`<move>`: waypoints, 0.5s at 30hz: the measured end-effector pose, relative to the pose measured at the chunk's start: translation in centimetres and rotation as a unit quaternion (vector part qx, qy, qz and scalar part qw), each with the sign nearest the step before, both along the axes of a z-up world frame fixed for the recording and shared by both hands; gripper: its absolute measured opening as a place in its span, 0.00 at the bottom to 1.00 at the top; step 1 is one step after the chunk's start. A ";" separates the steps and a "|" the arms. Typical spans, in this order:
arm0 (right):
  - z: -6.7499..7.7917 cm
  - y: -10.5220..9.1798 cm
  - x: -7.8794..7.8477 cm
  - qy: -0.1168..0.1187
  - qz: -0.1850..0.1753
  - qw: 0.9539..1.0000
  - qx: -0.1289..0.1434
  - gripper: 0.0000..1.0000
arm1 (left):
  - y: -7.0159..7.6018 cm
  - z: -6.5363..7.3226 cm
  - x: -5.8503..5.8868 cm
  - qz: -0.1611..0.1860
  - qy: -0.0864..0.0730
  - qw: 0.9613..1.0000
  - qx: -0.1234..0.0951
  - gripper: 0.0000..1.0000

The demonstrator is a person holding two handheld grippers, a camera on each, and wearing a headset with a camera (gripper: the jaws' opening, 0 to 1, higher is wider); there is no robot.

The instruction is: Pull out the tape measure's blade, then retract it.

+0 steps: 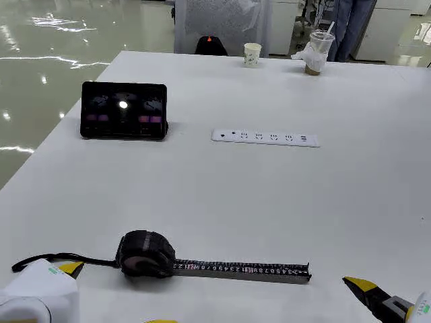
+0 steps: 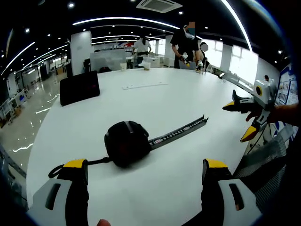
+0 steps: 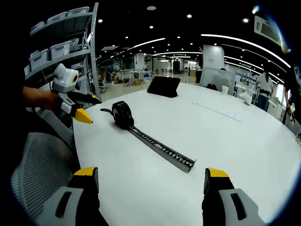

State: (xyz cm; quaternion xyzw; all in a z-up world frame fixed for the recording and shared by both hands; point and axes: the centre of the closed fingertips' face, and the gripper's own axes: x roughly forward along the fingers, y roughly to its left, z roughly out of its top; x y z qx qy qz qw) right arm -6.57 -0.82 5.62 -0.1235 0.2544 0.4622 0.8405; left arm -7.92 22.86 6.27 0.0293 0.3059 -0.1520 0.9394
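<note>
A black tape measure (image 1: 144,254) lies on the white table (image 1: 222,188) near its front edge, with its blade (image 1: 242,270) pulled out to the right and a black strap trailing left. In the left gripper view the case (image 2: 126,143) sits just ahead of my left gripper (image 2: 145,172), which is open and apart from it. In the right gripper view my right gripper (image 3: 151,181) is open, with the blade's tip (image 3: 187,165) a short way ahead of it. The left gripper's yellow tip (image 1: 71,268) and the right gripper's tip (image 1: 363,286) flank the tape.
A black tablet (image 1: 124,110) stands at the back left of the table and a white power strip (image 1: 264,137) lies mid-table. Paper cups (image 1: 252,54) and a wrapped drink (image 1: 315,52) sit at the far edge. People stand beyond the table.
</note>
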 end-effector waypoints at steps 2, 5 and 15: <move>-0.1 -0.2 0.1 -0.001 0.009 1.000 -0.005 0.90 | 0.0 -0.1 0.2 0.001 0.000 1.000 0.000 0.99; -0.4 -0.5 0.4 -0.001 0.019 1.000 -0.013 0.88 | 0.0 -0.4 0.6 0.004 0.002 1.000 0.001 0.99; -0.6 -0.5 1.6 -0.006 0.058 0.998 -0.034 0.78 | -0.6 -0.9 1.4 -0.006 0.005 1.000 0.002 0.99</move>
